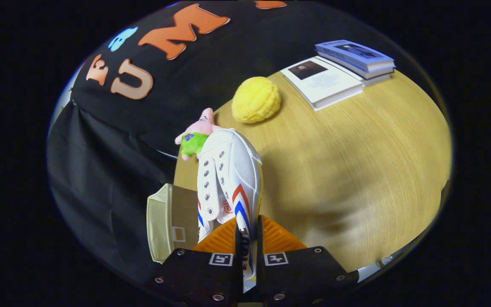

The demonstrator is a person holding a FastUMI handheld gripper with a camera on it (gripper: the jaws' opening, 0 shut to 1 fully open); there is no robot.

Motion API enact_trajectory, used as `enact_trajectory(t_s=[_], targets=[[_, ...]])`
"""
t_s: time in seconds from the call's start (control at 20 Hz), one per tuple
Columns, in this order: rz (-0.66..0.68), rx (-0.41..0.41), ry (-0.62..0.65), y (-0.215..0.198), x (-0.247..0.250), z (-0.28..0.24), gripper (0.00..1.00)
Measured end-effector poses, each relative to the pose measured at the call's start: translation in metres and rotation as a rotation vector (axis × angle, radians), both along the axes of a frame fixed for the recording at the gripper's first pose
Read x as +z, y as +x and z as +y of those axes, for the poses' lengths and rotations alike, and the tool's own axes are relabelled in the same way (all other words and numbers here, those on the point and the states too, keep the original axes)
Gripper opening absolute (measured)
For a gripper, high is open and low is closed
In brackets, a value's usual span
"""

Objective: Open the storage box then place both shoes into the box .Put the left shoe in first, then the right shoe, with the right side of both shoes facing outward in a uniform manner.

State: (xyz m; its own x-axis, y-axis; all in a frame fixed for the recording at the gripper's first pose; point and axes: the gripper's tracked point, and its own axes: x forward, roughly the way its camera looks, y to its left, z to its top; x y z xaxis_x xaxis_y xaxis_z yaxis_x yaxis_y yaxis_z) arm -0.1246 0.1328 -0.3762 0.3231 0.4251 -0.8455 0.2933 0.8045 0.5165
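Your gripper (pixel 249 238) is clamped on the white canvas sneaker with red and blue stripes (pixel 228 179): the two fingers stand close together with the shoe's side wall pinched between them, both pressing on it near the heel end. The sneaker points away from you, toe forward, tilted so that you see its lace eyelets, open tongue and the mesh-like side panel. It hangs above the round light-wood table (pixel 356 170).

Just to the left of the fingers, partly behind the sneaker, sits the beige fabric storage box with a brown inner wall (pixel 166 221), at the table's near-left edge; you can see its rim and a small label frame on its side. The shoe is beside the box, not inside it.

Beyond the toe lies a pink star-shaped plush toy with green shorts (pixel 194 136), touching or nearly touching the shoe's tip. Farther on rests a yellow ribbed round cushion (pixel 256 100). Well apart, at the far side of the table, lies a stack of books with white and bluish covers (pixel 339 68).
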Motion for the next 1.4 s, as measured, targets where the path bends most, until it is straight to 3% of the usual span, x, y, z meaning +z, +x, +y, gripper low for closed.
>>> enact_trajectory(t_s=[0.3, 0.55, 0.8, 0.95, 1.15, 1.3, 1.4], targets=[[-0.089, 0.133, 0.05, 0.028, 0.045, 0.089, 0.12], [-0.125, 0.273, 0.074, 0.047, 0.016, 0.152, 0.12], [-0.15, 0.475, -0.056, 0.029, 0.007, 0.187, 0.12], [-0.138, 0.523, -0.07, 0.026, 0.005, 0.187, 0.14], [-0.151, 0.549, -0.035, 0.02, 0.019, 0.193, 0.4], [-0.239, 0.466, 0.091, 0.039, 0.054, 0.199, 0.66], [-0.291, 0.416, 0.087, 0.06, 0.071, 0.175, 0.8]])
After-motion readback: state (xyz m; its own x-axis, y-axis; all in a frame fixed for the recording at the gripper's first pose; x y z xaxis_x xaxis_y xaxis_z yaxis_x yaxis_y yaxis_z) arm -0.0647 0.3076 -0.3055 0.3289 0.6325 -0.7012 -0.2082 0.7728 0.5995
